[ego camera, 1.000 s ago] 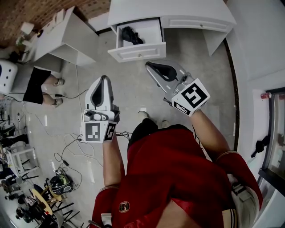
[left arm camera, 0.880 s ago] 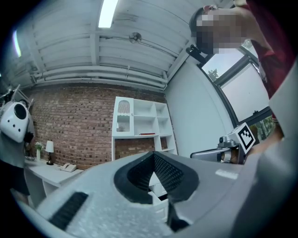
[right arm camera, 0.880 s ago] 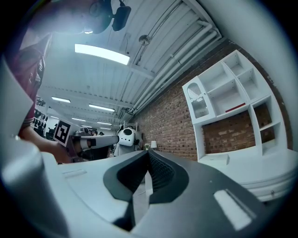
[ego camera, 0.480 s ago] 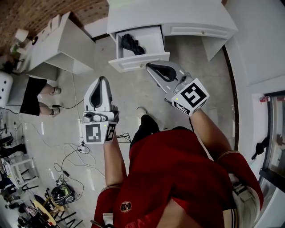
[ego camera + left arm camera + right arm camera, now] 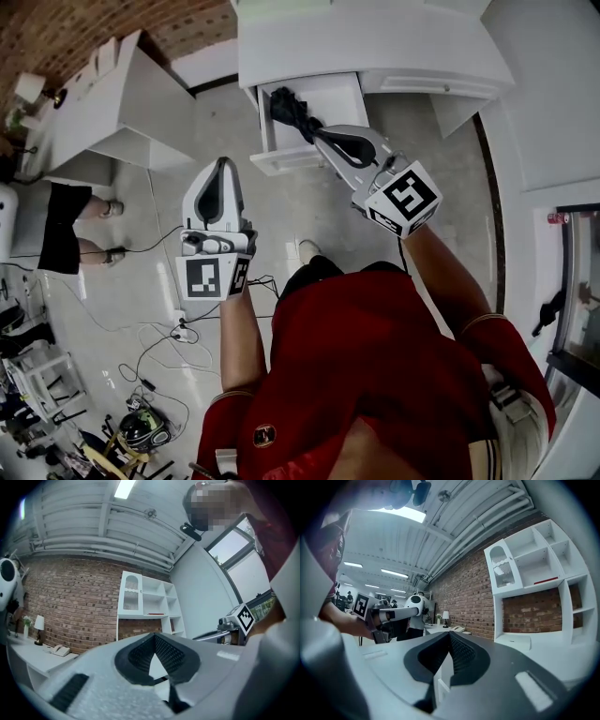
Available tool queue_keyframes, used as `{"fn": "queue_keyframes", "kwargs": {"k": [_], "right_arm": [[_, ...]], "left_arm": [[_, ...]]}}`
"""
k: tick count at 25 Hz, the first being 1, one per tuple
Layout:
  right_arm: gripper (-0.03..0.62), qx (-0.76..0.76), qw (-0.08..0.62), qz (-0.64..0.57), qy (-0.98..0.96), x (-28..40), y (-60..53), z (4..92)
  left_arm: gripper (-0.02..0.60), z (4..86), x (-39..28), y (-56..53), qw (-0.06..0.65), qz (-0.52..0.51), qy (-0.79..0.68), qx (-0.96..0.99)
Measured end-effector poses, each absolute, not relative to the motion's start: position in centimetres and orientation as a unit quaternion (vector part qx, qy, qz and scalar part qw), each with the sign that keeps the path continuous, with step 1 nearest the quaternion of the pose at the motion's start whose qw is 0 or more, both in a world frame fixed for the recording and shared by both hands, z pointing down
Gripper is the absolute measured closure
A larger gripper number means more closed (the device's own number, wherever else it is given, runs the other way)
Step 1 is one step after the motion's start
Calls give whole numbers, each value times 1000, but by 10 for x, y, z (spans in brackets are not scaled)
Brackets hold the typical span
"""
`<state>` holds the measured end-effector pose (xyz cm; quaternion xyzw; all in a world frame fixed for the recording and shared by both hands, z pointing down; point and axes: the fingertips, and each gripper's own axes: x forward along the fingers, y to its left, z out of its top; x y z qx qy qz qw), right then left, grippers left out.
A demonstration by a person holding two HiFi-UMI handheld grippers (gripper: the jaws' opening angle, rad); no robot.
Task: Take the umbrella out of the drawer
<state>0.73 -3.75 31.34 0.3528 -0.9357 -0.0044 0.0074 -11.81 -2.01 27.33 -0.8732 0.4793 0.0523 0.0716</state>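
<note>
Risk: with the right gripper (image 5: 322,138) closed empty over the drawer (image 5: 281,161) front and the left gripper (image 5: 223,163) closed short of it, unopened jaws could merely shove the umbrella (image 5: 292,111) lying inside the drawer.

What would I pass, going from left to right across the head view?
bystander in dark shorts → left gripper → umbrella, lying in the open drawer → right gripper
</note>
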Motion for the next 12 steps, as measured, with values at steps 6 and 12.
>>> {"fn": "queue_keyframes", "kwargs": {"k": [6, 12], "right_arm": [[583, 372, 35, 2, -928, -22, -100, 334], [582, 385, 85, 9, -919, -40, -149, 366]], "left_arm": [[576, 286, -145, -78, 66, 52, 452, -888], [575, 300, -161, -120, 52, 52, 437, -896]]}}
